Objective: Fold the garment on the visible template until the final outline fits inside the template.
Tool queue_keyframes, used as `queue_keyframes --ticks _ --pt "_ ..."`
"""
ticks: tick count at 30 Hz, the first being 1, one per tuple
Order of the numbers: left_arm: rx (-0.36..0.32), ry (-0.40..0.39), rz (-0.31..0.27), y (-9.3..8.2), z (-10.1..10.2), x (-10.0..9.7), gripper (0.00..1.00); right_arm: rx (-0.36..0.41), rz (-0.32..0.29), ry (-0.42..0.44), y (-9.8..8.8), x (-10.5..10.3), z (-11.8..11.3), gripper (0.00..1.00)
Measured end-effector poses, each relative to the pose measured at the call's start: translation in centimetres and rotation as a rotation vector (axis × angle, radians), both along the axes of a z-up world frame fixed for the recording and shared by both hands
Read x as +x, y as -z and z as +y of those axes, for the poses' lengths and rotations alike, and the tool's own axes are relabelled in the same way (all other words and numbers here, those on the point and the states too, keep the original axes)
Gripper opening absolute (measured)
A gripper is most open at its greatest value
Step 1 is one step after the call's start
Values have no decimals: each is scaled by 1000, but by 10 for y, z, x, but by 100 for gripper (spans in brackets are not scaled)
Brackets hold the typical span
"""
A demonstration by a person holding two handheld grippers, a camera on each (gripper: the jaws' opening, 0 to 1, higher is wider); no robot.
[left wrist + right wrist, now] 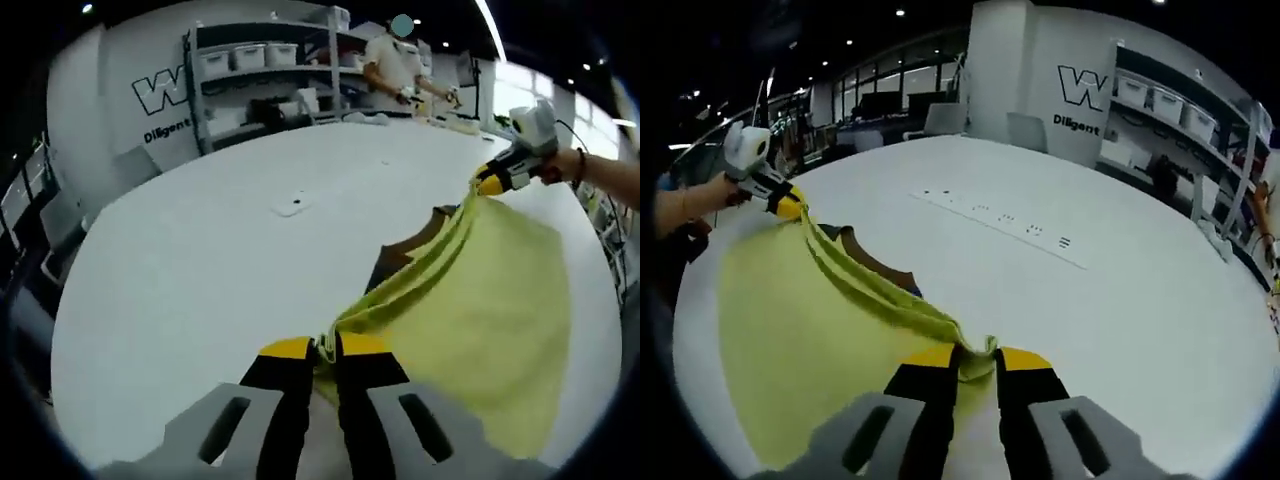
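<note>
- The left tongs are pinched tight on one end of the top edge of the yellow garment.
- The right tongs are pinched tight on the other end of that same edge.
- The edge is pulled in a line between the two tongs. The rest of the cloth hangs down from it and spreads over the white table.
- A brown template peeks out from behind the held-up edge. Most of it is hidden by the cloth, so I cannot tell its full shape.
- In the left gripper view the right tongs come in at the far end of the cloth, held by a hand.
- What could go wrong:
- The tongs hold only a thin bit of cloth. A hard pull could make one end slip out, and the garment would drop in a heap.
- If one end is laid down before the other, the fold could end up crooked and stick out past the template.
- The cloth hides the template now, so it would be easy to lay the fold in the wrong spot.
- The garment hangs near the table edge on one side. If it slides that way, part of it could fall off.
- The hanging part has soft folds in it. They could get trapped as bumps.
</note>
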State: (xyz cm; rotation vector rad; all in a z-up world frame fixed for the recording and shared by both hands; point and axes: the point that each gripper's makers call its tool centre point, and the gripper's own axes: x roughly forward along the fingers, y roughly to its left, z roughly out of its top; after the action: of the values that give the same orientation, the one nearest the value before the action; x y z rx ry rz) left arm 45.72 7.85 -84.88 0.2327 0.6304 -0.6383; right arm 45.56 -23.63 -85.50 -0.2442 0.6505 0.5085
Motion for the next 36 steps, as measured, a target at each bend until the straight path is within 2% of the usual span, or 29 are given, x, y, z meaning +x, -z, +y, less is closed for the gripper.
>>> queue_keyframes --ticks 2,4,6,7,9,12,13,15,16,23,26,29,33,36 --pt "-8 -35 3 0 2 4 3 20 25 59 4 3 -3 3" --pt "-12 -92 25 3 6 7 2 34 60 114 8 4 -8 4" --pt "-23 -106 40 4 5 7 2 39 64 153 9 7 -13 4" --pt "-34 -139 67 8 6 8 2 34 63 143 9 7 -11 4" --pt "-32 -147 76 10 6 9 2 23 67 154 11 6 -11 4" --pt "-41 -200 106 11 9 11 3 7 79 211 12 5 -17 6" --pt "-39 -211 106 11 10 13 3 27 84 245 12 5 -18 7" --pt "-4 -237 103 14 15 14 3 30 83 254 11 4 -19 6" --pt "3 -222 90 13 13 15 2 24 79 258 11 4 -19 6" --pt "14 -224 104 11 15 13 3 15 71 298 10 7 -20 7" --pt "14 -234 113 8 18 11 10 57 78 343 7 6 -20 11" --pt "-10 -214 125 4 13 6 25 127 97 392 4 3 -18 24" --pt "-2 -201 107 -4 13 3 33 160 90 383 -2 -1 -14 26" --pt "-15 -194 102 -9 9 1 42 188 88 390 -8 -5 -11 37"
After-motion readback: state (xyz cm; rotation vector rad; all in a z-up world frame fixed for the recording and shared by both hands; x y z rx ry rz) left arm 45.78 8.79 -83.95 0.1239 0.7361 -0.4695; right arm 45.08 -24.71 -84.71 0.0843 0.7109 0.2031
